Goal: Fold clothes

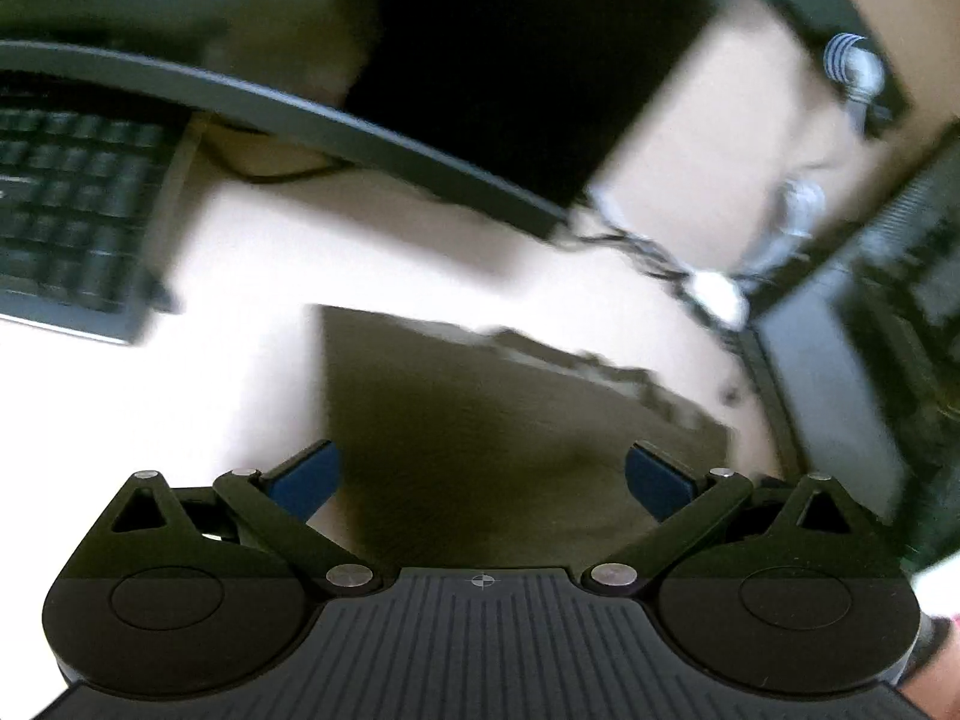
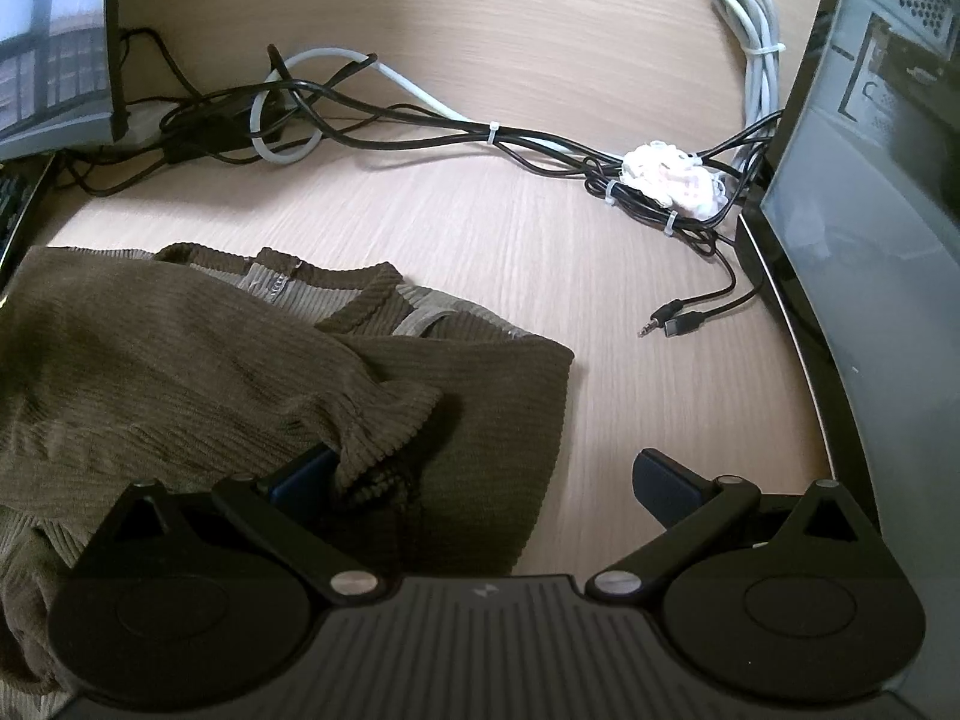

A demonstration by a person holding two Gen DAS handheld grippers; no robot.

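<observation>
An olive-brown ribbed sweater (image 2: 180,372) lies partly folded on the light wood desk (image 2: 540,252), its neckline toward the back. A sleeve cuff (image 2: 390,426) lies bunched against the left fingertip (image 2: 303,471) of my right gripper (image 2: 480,480), whose jaws stand wide apart just above the sweater's right edge. In the blurred left wrist view the sweater (image 1: 480,420) lies straight ahead. My left gripper (image 1: 483,480) hovers over it with its jaws wide apart and nothing between them.
A tangle of black and grey cables (image 2: 372,114) runs along the back of the desk, with loose plugs (image 2: 678,321). A computer tower (image 2: 870,210) stands at the right. A monitor (image 2: 54,60) and a keyboard (image 1: 72,210) are at the left.
</observation>
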